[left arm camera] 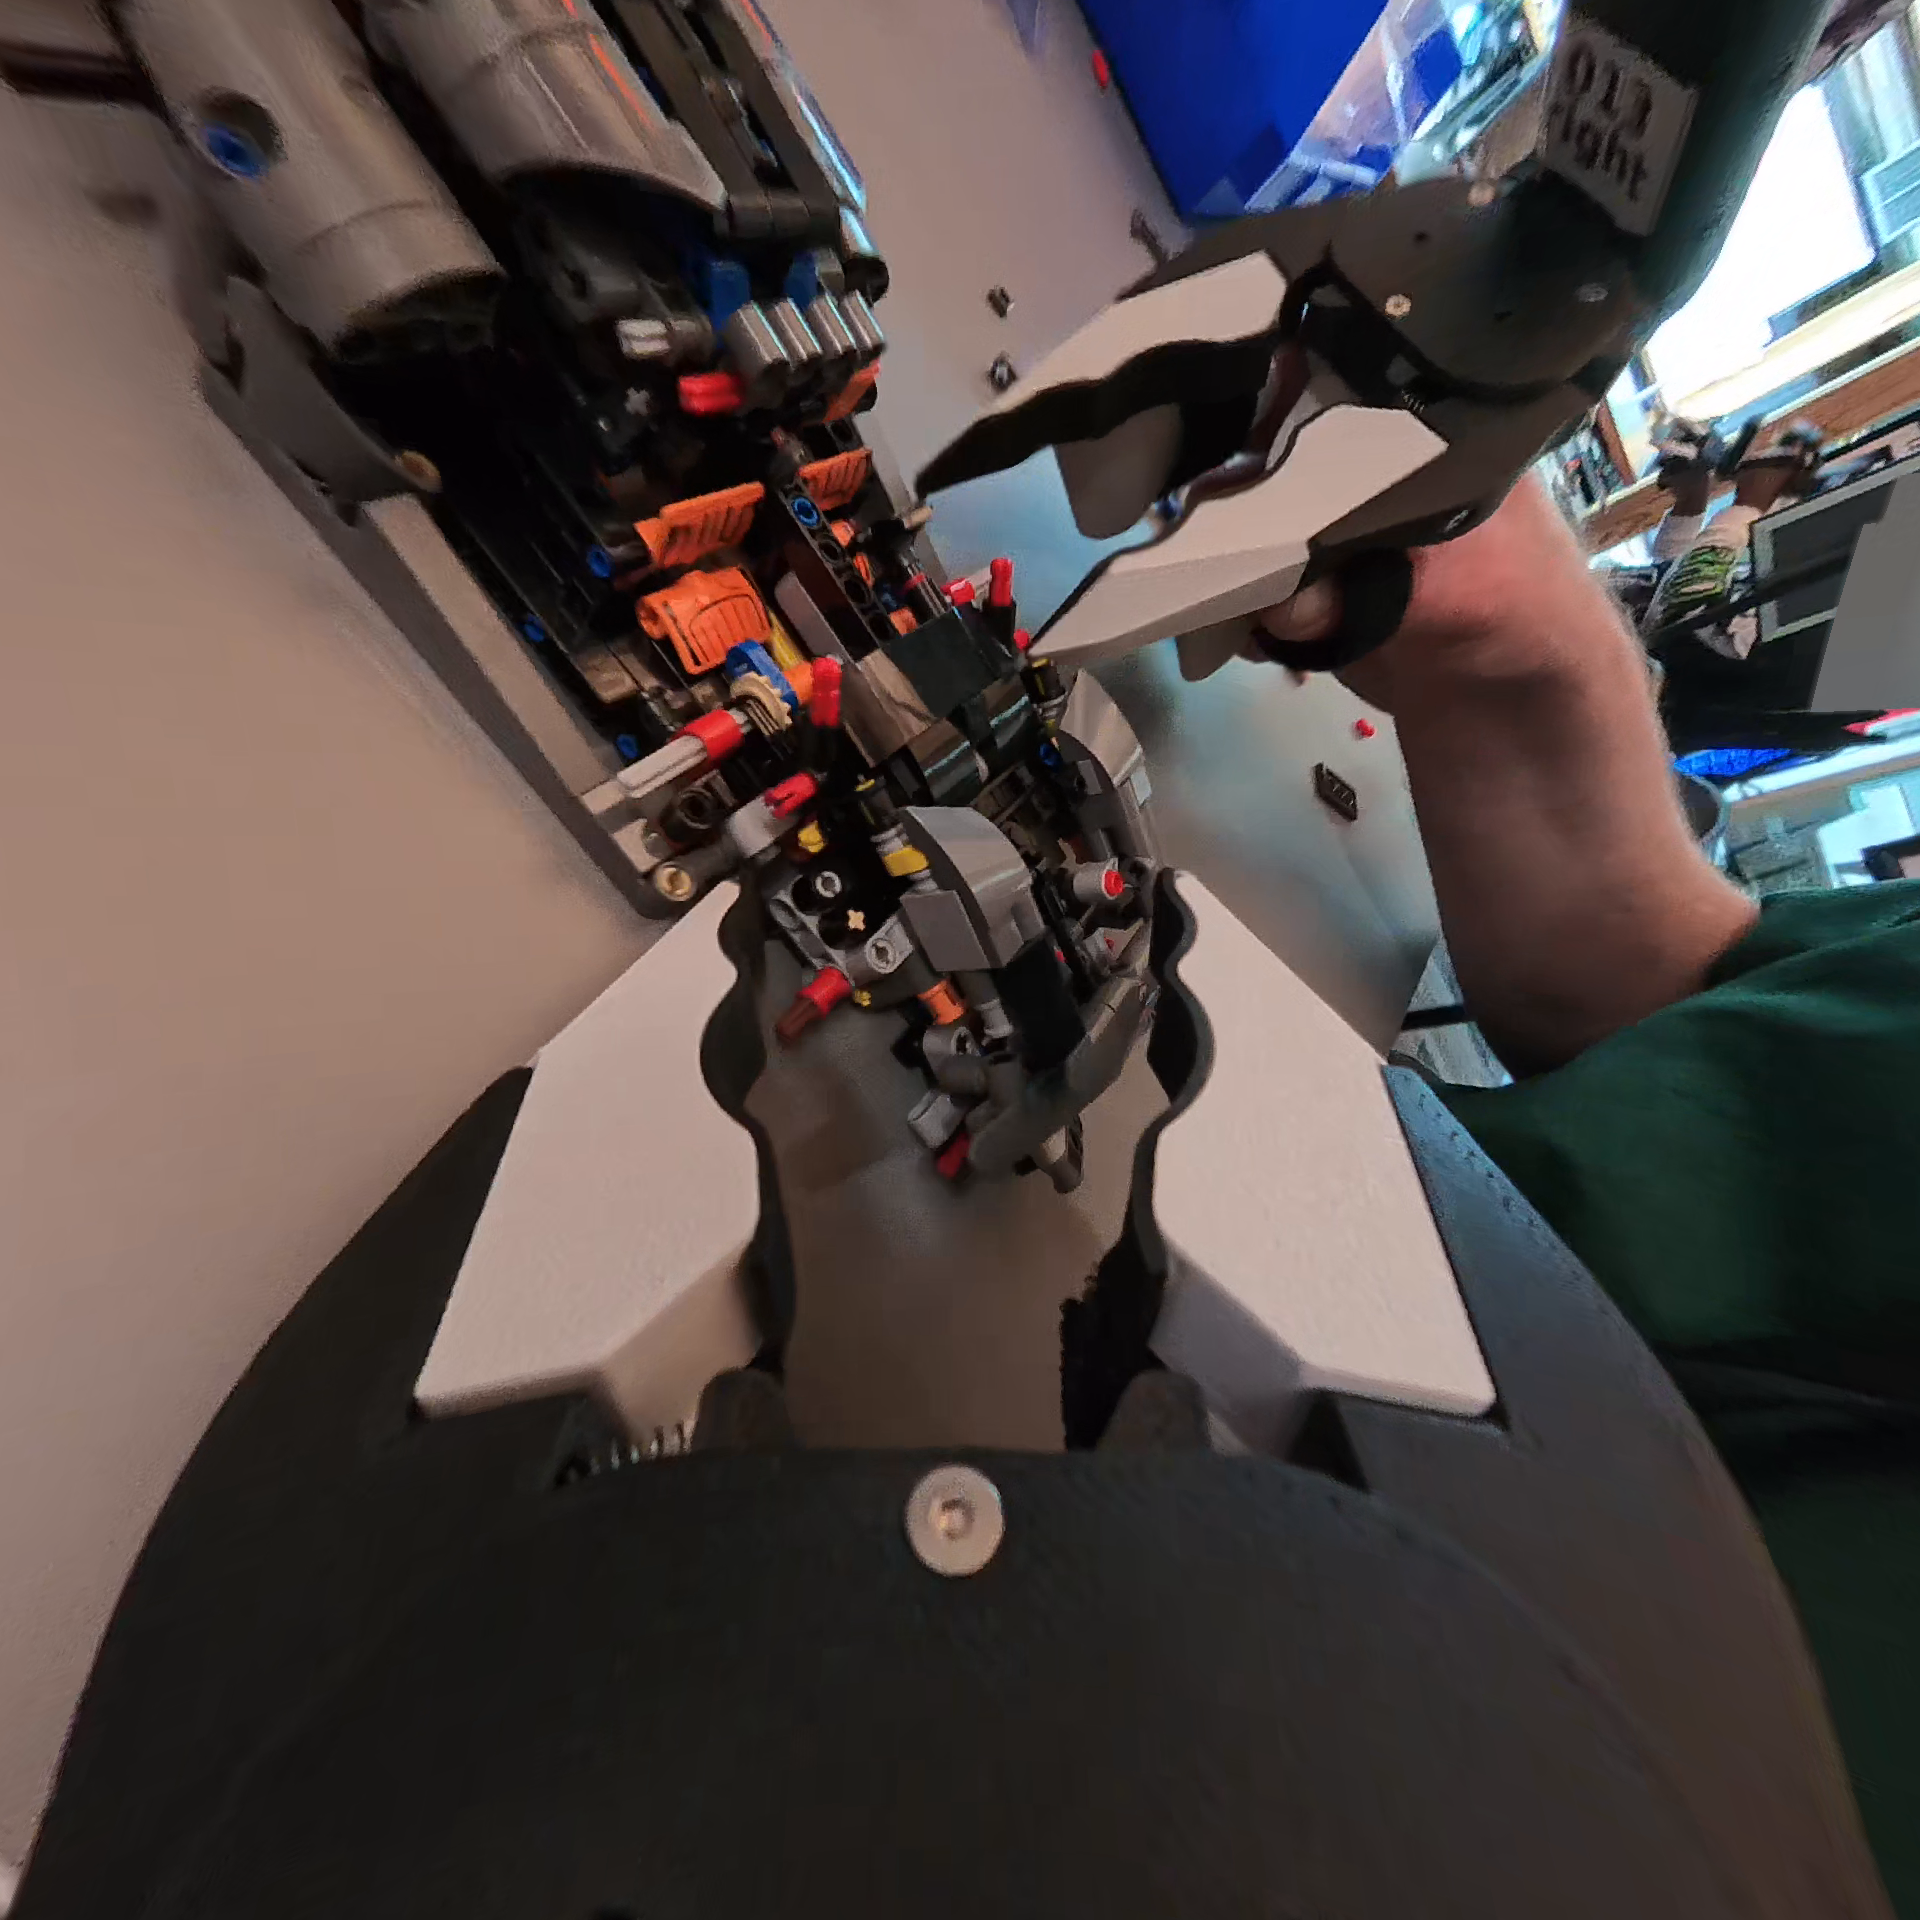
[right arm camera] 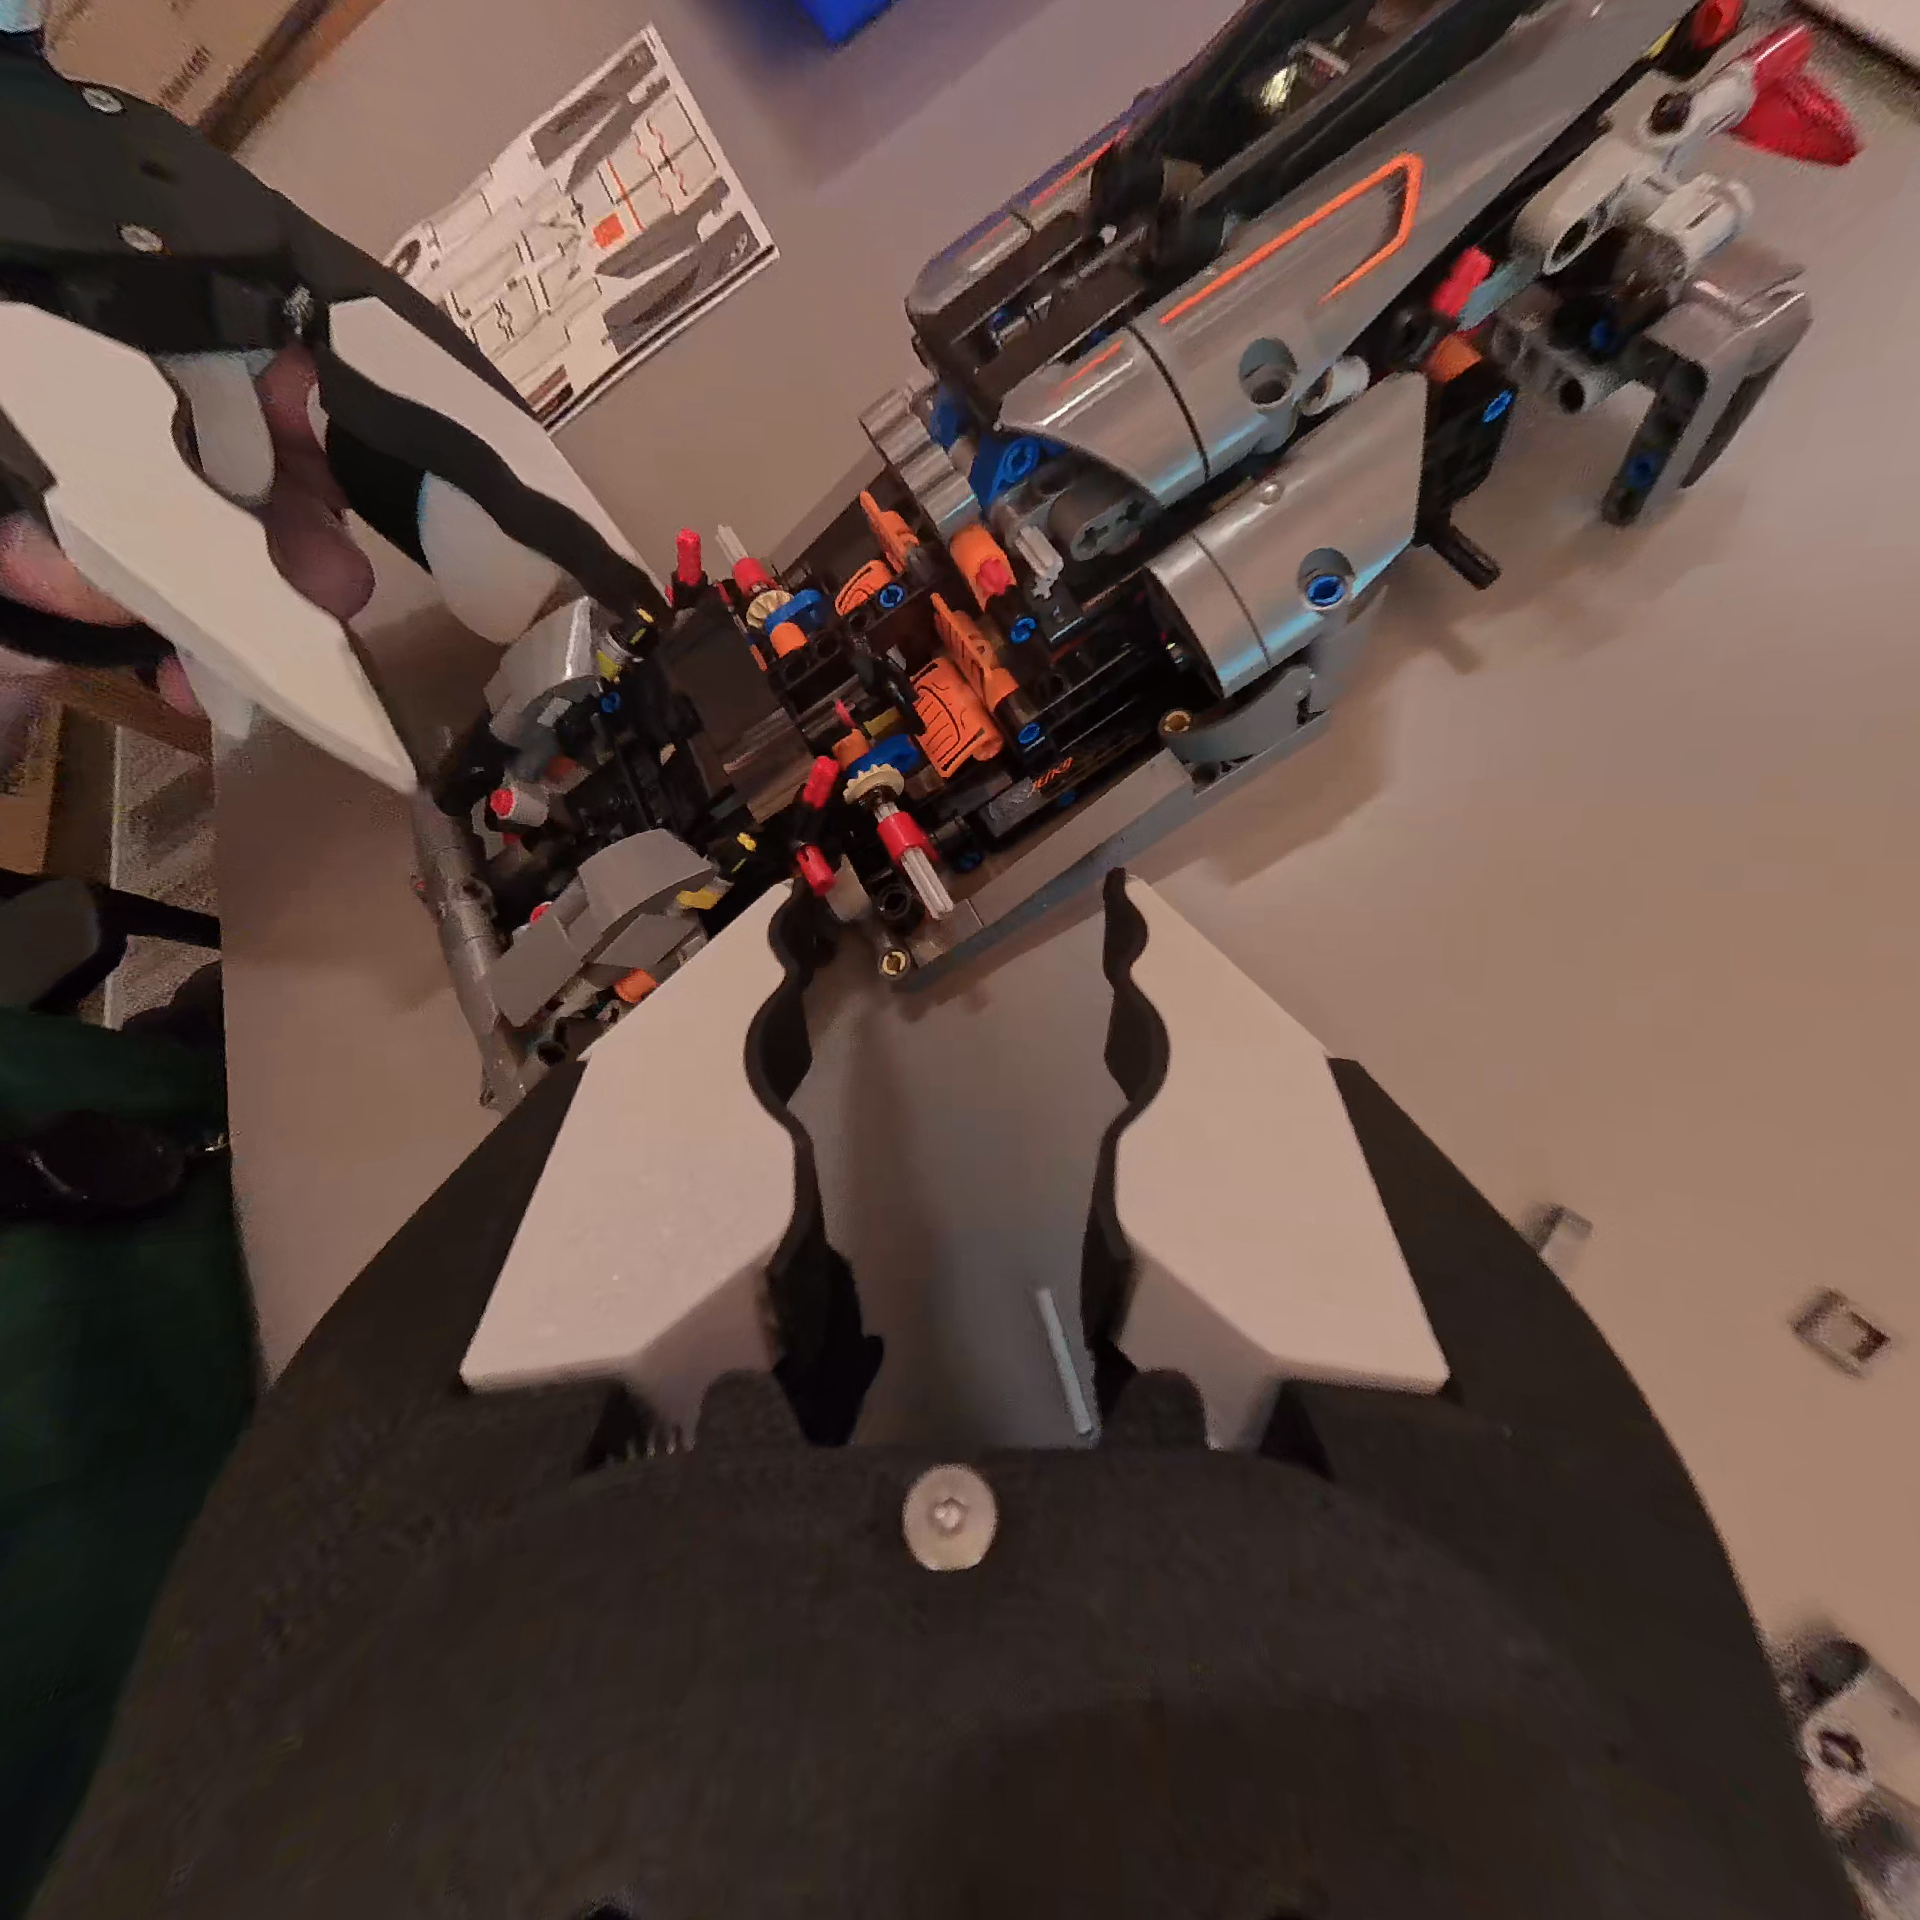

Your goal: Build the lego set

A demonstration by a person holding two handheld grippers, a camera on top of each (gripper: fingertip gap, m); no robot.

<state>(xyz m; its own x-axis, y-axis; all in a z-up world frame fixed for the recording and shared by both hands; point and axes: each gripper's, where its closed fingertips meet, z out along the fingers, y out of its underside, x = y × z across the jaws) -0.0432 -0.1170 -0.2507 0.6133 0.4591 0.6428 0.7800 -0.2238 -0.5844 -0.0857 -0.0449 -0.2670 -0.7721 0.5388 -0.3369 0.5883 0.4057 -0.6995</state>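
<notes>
A large grey, black and orange lego car model (left arm camera: pixel 727 582) lies on the pale table, its open inner works facing me. My left gripper (left arm camera: pixel 951 894) is open, its fingers straddling the model's narrow grey end; I cannot tell whether the pads touch it. My right gripper (left arm camera: pixel 982 566) is open and empty, its tips just above the red pins at the model's middle. In the right wrist view the model (right arm camera: pixel 1143 520) runs from centre to upper right, my right gripper (right arm camera: pixel 951 899) is open right beside its near edge, and the left gripper (right arm camera: pixel 532 696) straddles its left end.
A printed sheet (right arm camera: pixel 592 229) lies behind the model. A blue bin (left arm camera: pixel 1247 94) stands at the back. Small loose pieces (right arm camera: pixel 1839 1330) lie on the table to the right, and a thin pale rod (right arm camera: pixel 1065 1361) under the right gripper. The table edge (right arm camera: pixel 218 831) is at left. The thin pale rod (right arm camera: pixel 1065 1361) lies around 9 cm away from my right fingertips.
</notes>
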